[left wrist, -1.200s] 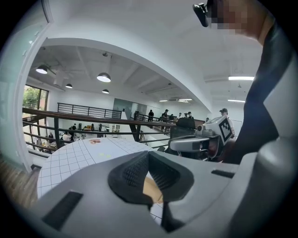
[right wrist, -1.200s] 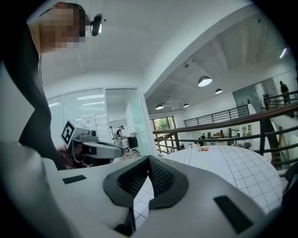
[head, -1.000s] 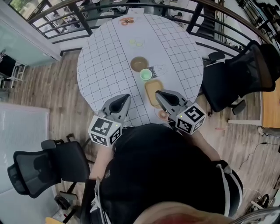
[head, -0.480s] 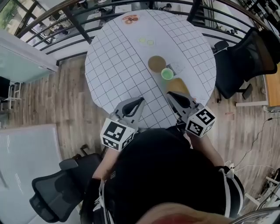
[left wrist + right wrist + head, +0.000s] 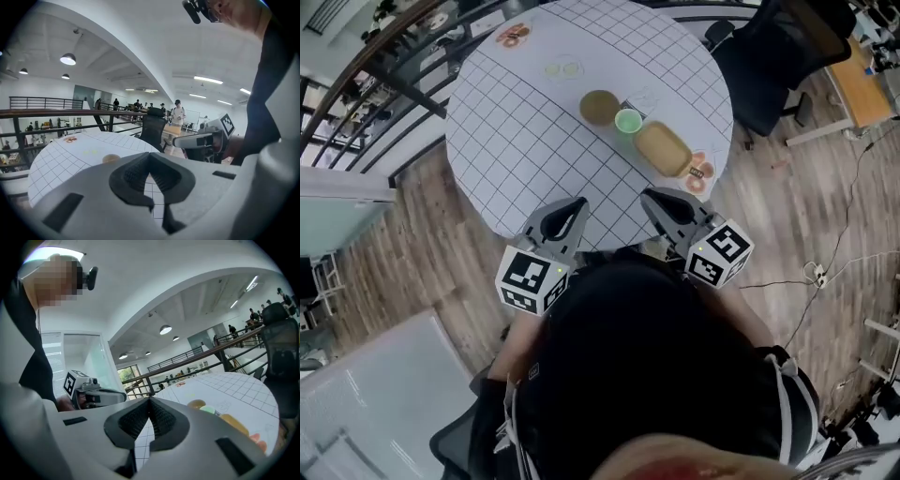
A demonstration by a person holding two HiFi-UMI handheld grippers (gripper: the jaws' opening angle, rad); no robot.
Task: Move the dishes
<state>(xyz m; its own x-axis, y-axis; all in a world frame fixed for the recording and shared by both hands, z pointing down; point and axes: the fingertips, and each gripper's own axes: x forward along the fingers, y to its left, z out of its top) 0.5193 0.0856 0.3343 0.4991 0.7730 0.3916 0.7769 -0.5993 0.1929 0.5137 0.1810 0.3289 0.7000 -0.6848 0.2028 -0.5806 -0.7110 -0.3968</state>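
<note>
On the round table with a white gridded cloth [image 5: 516,141], a brown bowl [image 5: 599,107], a green cup [image 5: 628,121] and a yellow oblong plate [image 5: 663,148] lie in a row towards the right edge. My left gripper [image 5: 577,202] and right gripper [image 5: 647,197] hover side by side at the near edge, short of the dishes. Both are shut with nothing in them. The right gripper view shows the bowl [image 5: 196,404], cup [image 5: 207,409] and plate [image 5: 233,423] beyond the jaws. In the left gripper view only the bowl [image 5: 111,158] shows.
Flat donut prints [image 5: 698,172] lie by the plate and at the far rim [image 5: 514,35]. Two pale green discs [image 5: 562,68] lie further back. A black office chair [image 5: 769,52] stands at the right, with a dark railing [image 5: 384,75] behind the table. Wooden floor surrounds it.
The head view has swung and shifted round the table, so the dishes now lie up and to the right. Both grippers have stayed shut and empty near the table's front edge.
</note>
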